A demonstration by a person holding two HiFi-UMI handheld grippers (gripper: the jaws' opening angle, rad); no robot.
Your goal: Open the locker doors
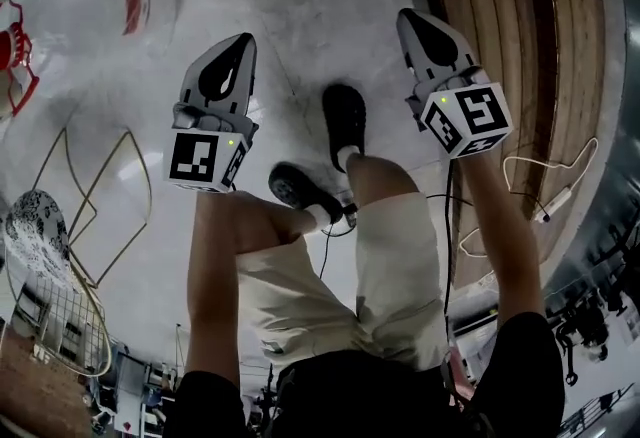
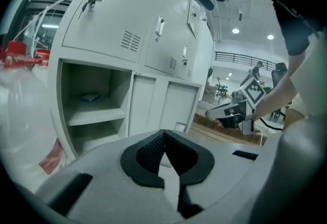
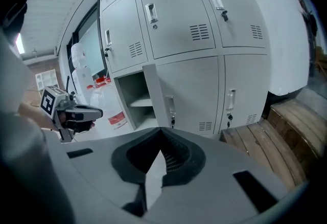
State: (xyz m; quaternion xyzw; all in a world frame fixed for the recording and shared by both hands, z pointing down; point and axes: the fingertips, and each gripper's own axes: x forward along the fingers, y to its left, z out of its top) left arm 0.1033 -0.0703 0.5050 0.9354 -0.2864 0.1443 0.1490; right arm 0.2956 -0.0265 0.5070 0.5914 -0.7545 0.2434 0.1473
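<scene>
Beside open locker bay [image 3: 134,97]: door [image 3: 156,95] edge-on (wooden platform [image 3: 286,131] right).

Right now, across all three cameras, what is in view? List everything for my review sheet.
locker bank: one, pale grey, ahead of both grippers
open door: one, pale grey, lower row
shelved compartment: one, pale grey inside, behind the open door
small item: one, blue, on the compartment's shelf
plastic bags: a few, clear with red print, left of the lockers
wooden platform: one, brown, right of the lockers
cable: one, white, on the platform
shoes: two, black, on the pale floor
left gripper: one, grey, shut, empty
right gripper: one, grey, shut, empty
</scene>
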